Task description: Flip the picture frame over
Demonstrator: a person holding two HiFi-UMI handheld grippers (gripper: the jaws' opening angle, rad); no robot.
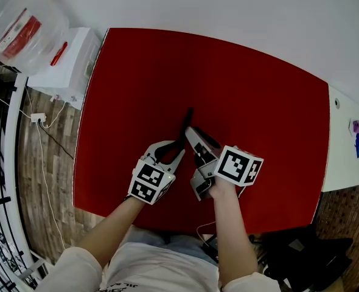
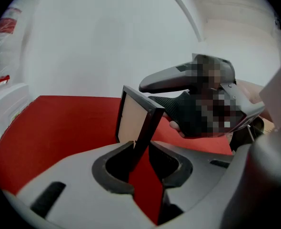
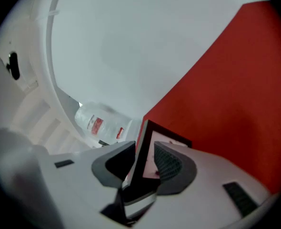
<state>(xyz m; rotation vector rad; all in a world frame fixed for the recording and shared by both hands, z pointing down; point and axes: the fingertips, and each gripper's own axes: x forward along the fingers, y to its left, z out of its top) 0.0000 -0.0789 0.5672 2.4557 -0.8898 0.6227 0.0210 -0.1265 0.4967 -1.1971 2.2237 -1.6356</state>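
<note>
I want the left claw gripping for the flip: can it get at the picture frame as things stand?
Probably yes: the left claw is open, with an edge of the picture frame between its jaws and nothing in the way.

The picture frame (image 1: 186, 125) stands on edge near the middle of the mat (image 1: 246, 102). On the mat's near part, the left gripper (image 1: 172, 149) is left of the frame and the right gripper (image 1: 191, 134) right of it, and the frame's edge lies between each one's jaws. Beyond the mat's left edge sits a box (image 1: 70, 62), with a bag (image 1: 21, 26) behind it. A table (image 1: 350, 151) adjoins the mat's right edge.
</note>
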